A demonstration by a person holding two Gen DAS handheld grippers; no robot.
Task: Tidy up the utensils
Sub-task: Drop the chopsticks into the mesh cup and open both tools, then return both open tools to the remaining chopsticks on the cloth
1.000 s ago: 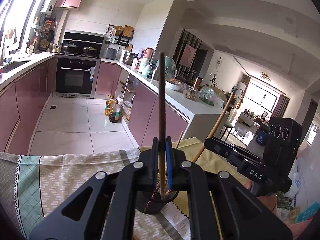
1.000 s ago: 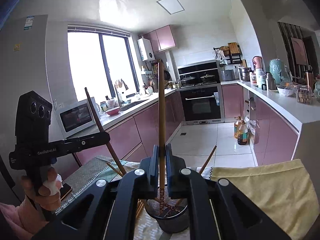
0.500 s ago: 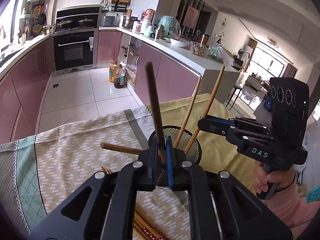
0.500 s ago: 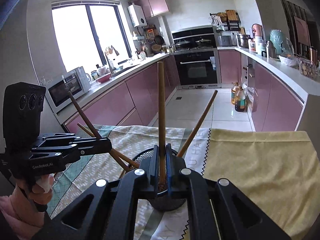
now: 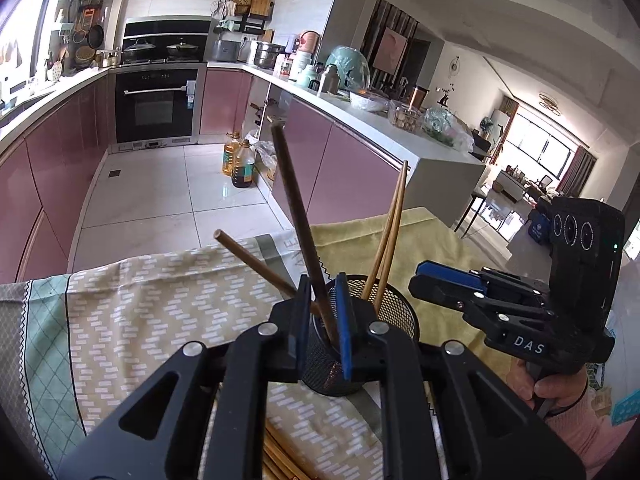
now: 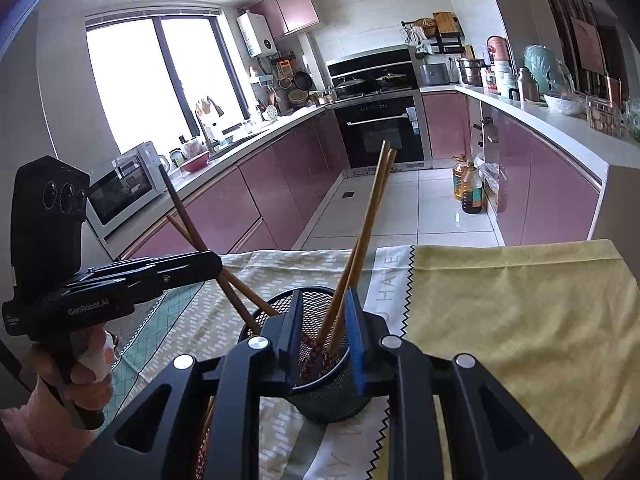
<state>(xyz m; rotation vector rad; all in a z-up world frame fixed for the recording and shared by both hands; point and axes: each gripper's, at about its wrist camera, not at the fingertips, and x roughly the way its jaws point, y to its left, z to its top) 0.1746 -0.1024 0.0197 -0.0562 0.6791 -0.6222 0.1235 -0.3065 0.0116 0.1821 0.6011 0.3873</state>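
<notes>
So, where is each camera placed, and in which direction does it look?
Left wrist view: sits on the left gripper, looking along its fingers over the mesh holder toward the counter; the right gripper and its hand show.
Right wrist view: sits on the right gripper, facing the window side; the left gripper and its hand show.
Shared: the holder, the chopsticks, the oven.

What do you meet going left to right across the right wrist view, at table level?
Left hand-held gripper → dark chopstick → mesh holder → two light chopsticks → yellow cloth.
</notes>
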